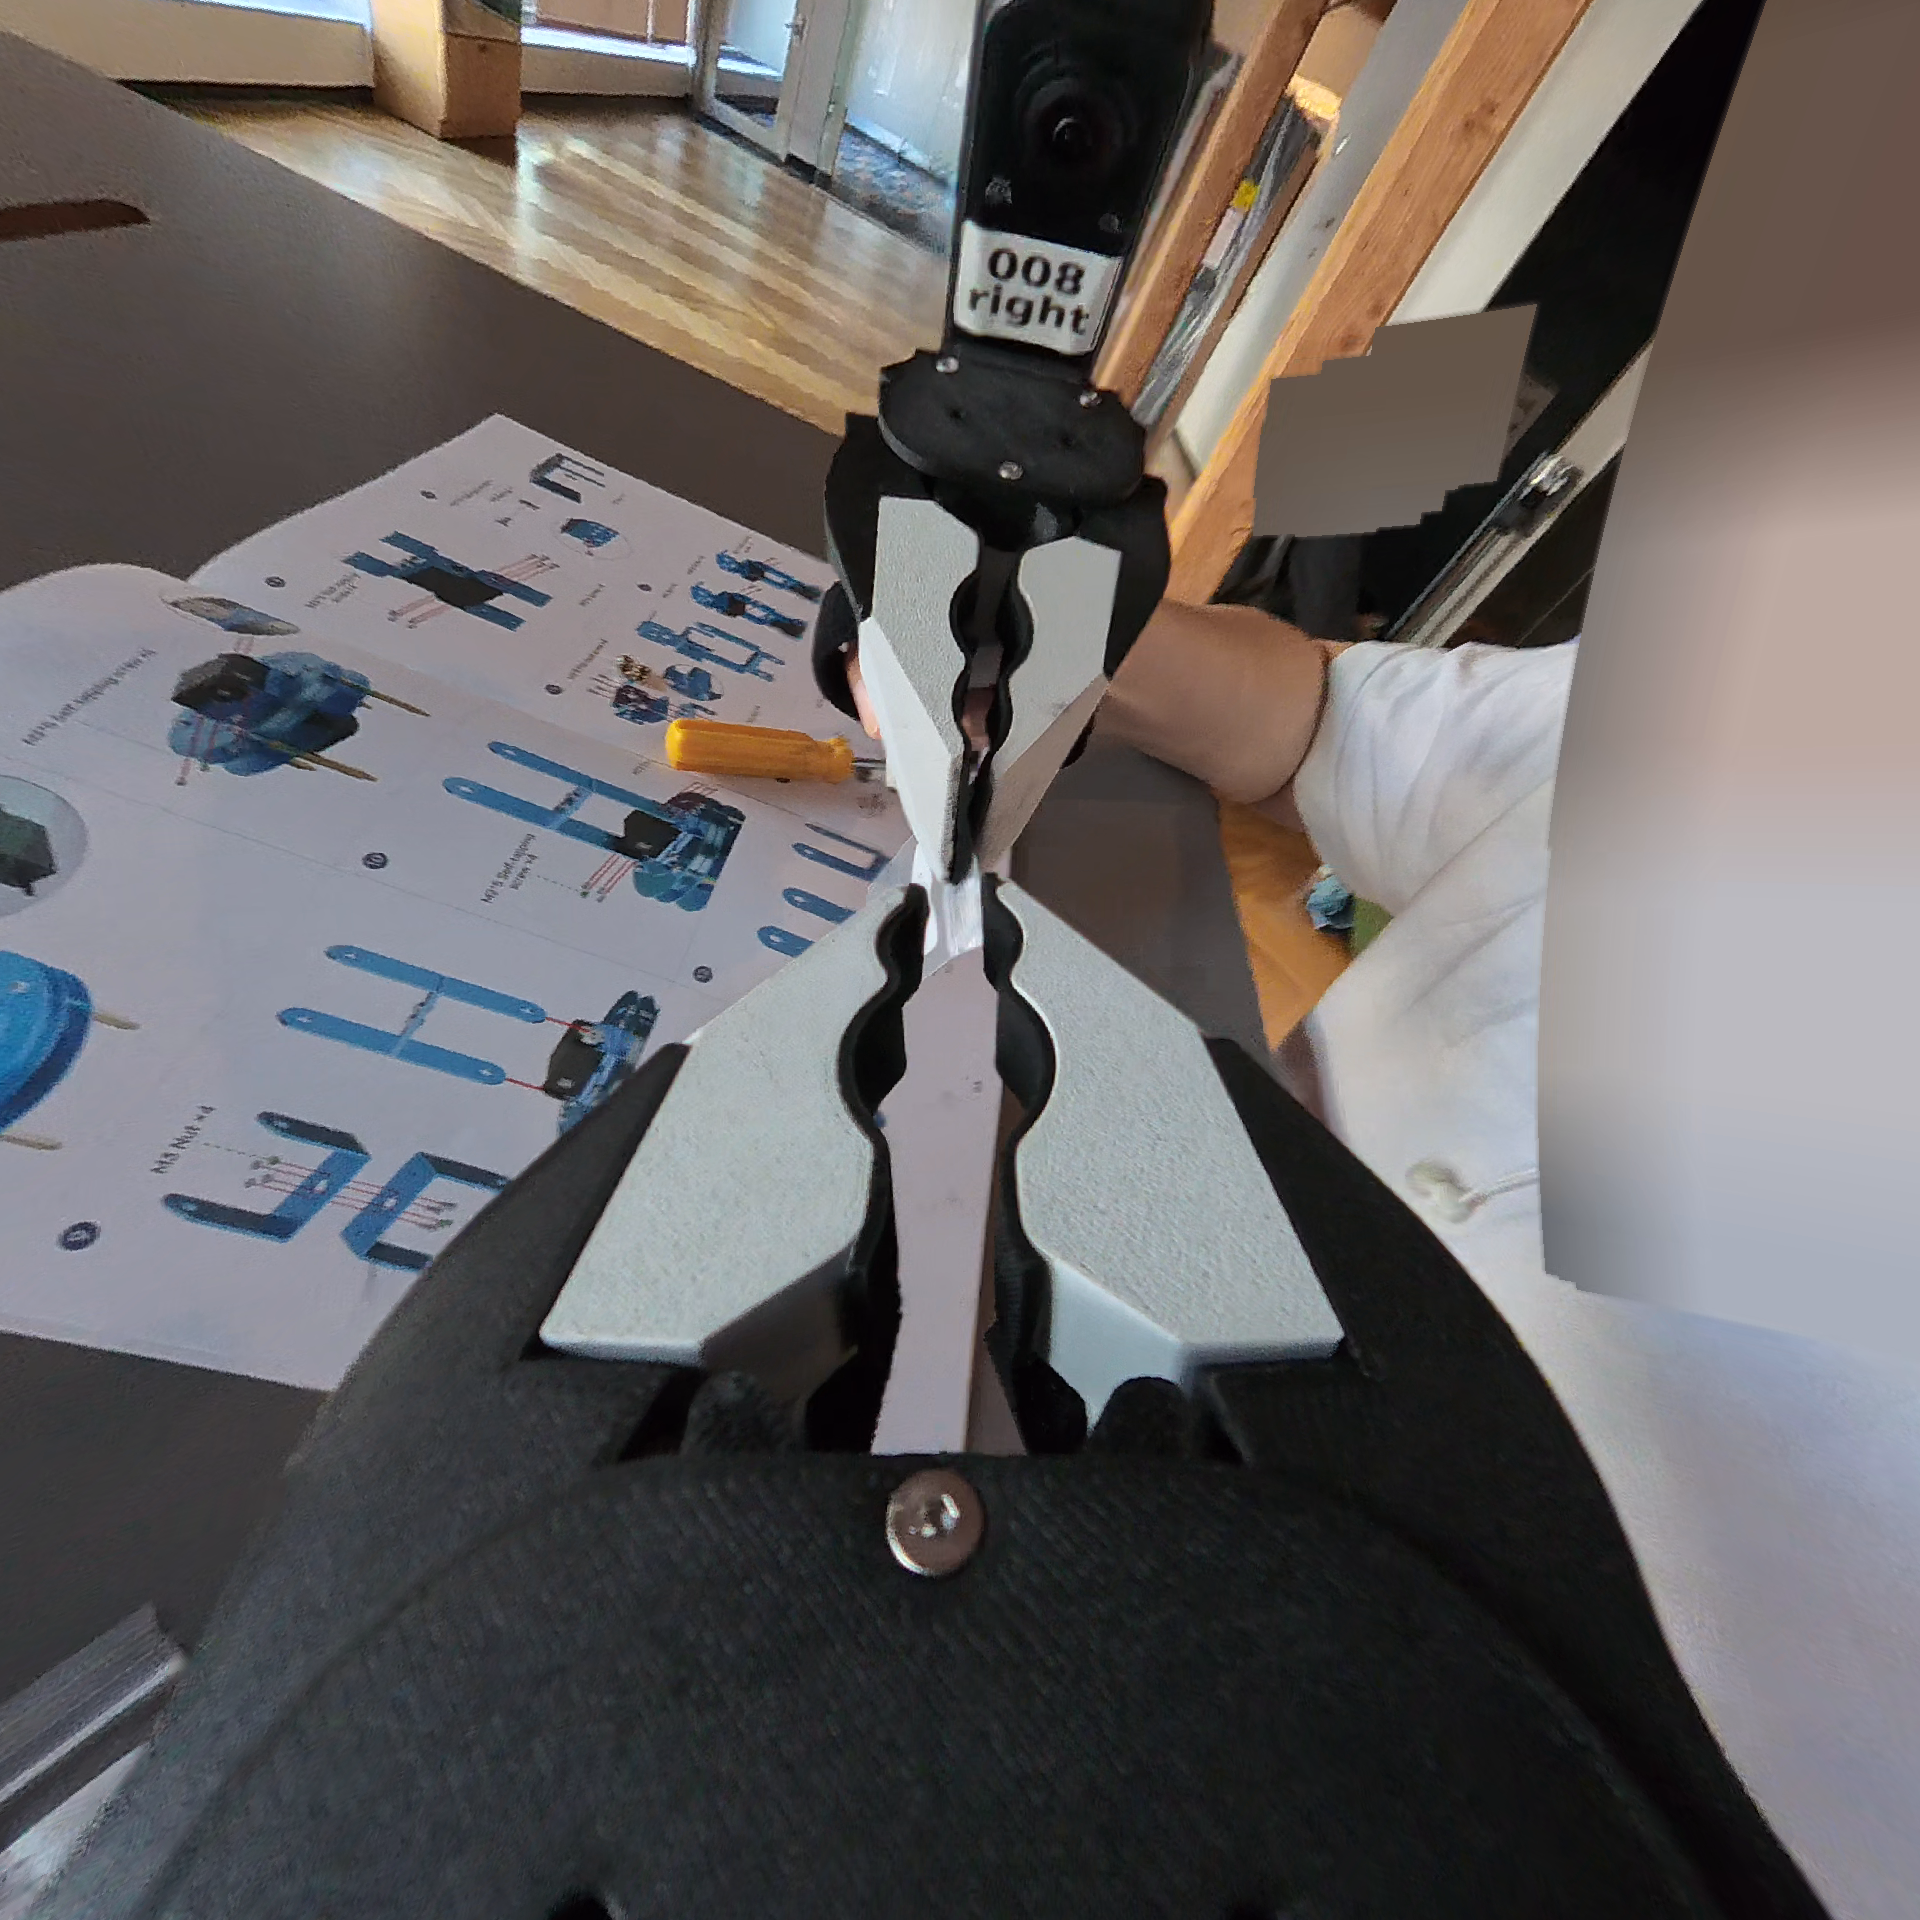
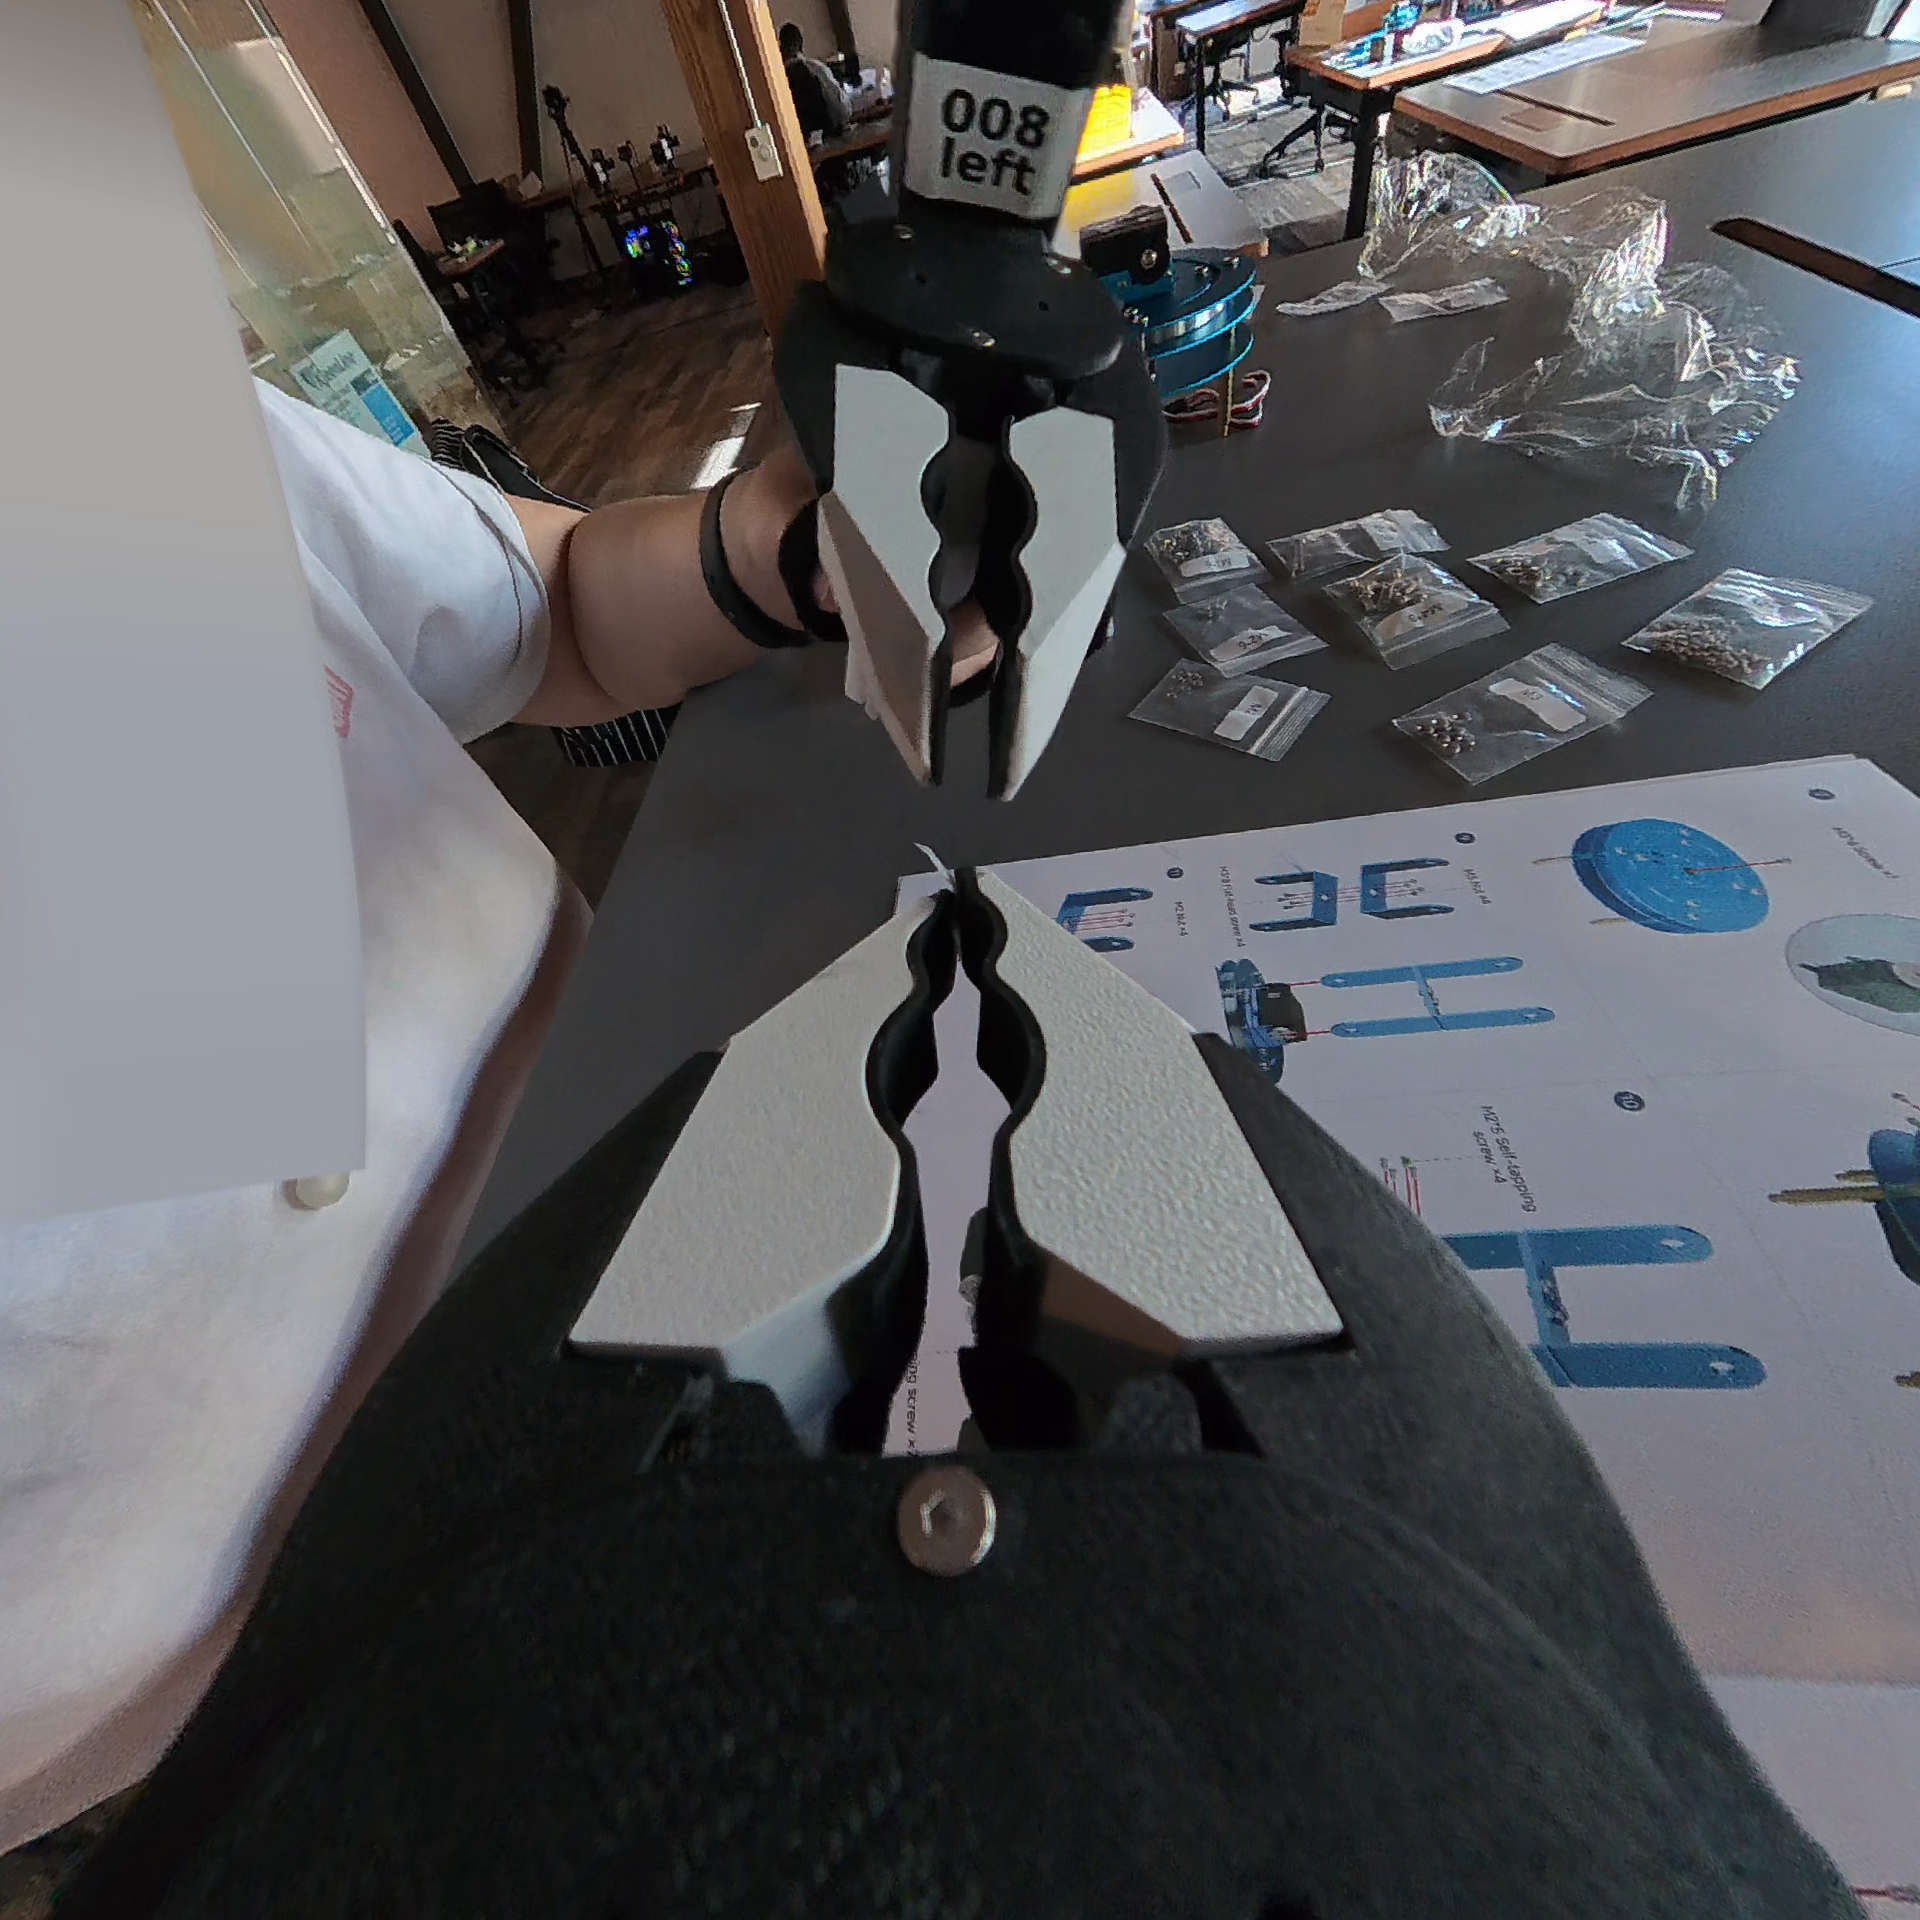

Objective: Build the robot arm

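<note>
Seven screw bags (image 2: 1413,613) show only rightward.

1. A shared workshop or lab in an open office: beyond the right gripper (image 2: 951,894), rows of long desks (image 2: 1621,94) and rolling chairs (image 2: 1304,125).
2. Wooden posts (image 2: 743,145) and a plank floor (image 1: 623,208) stand behind both grippers.
3. To the right gripper's right lie printed assembly sheets (image 2: 1455,1039), small bags of screws (image 2: 1517,712) and crumpled clear wrap (image 2: 1600,332) on a dark table (image 2: 790,810).
4. Left of the left gripper (image 1: 956,904), a yellow-handled screwdriver (image 1: 758,750).
</note>
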{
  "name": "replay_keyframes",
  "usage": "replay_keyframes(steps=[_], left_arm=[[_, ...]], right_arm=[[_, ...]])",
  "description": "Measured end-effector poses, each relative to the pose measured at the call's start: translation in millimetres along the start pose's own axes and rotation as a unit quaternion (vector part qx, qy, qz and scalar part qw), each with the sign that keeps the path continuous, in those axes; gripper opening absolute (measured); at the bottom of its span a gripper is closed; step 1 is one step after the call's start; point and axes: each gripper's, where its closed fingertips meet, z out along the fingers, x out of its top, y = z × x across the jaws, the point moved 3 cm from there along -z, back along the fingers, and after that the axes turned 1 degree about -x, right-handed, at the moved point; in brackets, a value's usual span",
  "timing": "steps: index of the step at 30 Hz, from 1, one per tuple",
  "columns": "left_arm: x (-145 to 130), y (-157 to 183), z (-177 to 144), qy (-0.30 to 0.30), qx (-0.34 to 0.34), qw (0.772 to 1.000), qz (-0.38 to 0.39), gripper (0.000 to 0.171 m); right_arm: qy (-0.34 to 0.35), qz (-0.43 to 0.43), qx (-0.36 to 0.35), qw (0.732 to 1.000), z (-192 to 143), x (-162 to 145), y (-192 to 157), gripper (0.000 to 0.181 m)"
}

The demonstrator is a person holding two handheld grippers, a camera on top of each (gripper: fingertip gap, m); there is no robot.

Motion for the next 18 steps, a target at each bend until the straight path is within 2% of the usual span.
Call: replay_keyframes(steps=[3,8,18], left_arm=[[-4.1,-2.6,3.6,-0.017,0.035,0.999,0.029,0.011],[-3.0,-1.9,6.6,0.000,0.031,0.999,0.015,0.015],[-8.1,-9.3,9.5,-0.015,0.067,0.997,0.024,0.024]], right_arm=[[-0.003,0.001,0.000,1.000,1.4,-1.1,-0.2,0.000],[-0.015,-0.009,-0.010,1.000,5.6,-4.5,-0.3,0.000],[-0.027,-0.019,-0.018,0.999,8.0,-7.8,0.8,0.000]])
